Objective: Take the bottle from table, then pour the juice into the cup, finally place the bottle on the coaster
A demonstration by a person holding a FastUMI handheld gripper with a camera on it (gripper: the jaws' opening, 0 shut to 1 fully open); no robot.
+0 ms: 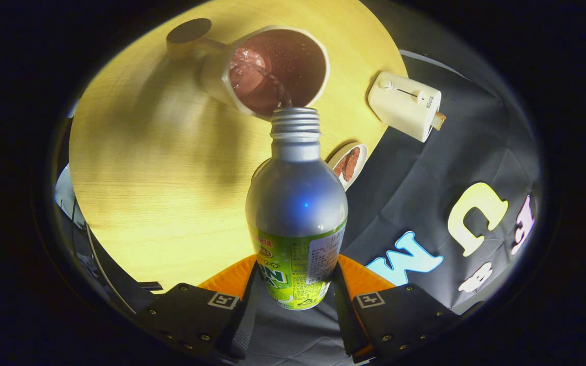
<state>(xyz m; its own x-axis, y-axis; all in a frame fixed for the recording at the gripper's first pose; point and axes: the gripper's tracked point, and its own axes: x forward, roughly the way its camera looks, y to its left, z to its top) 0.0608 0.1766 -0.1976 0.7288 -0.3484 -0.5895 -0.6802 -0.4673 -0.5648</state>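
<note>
bottle [296, 203] label lettering partly hidden, toaster [406, 104] wording too small

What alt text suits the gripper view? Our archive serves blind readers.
The gripper holds a silver bottle tipped over a cup, dark juice streaming in. On the round wooden table sit a dark coaster, a cream toaster and a small dish.

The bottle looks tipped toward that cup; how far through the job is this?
Picking up looks done: the gripper is shut on the bottle, one finger on each side. Pouring is in hand: a dark stream runs from the bottle's open neck into the cup, which already holds juice. Left to do: stand the bottle on the coaster, lying beyond the cup on the table.
</note>
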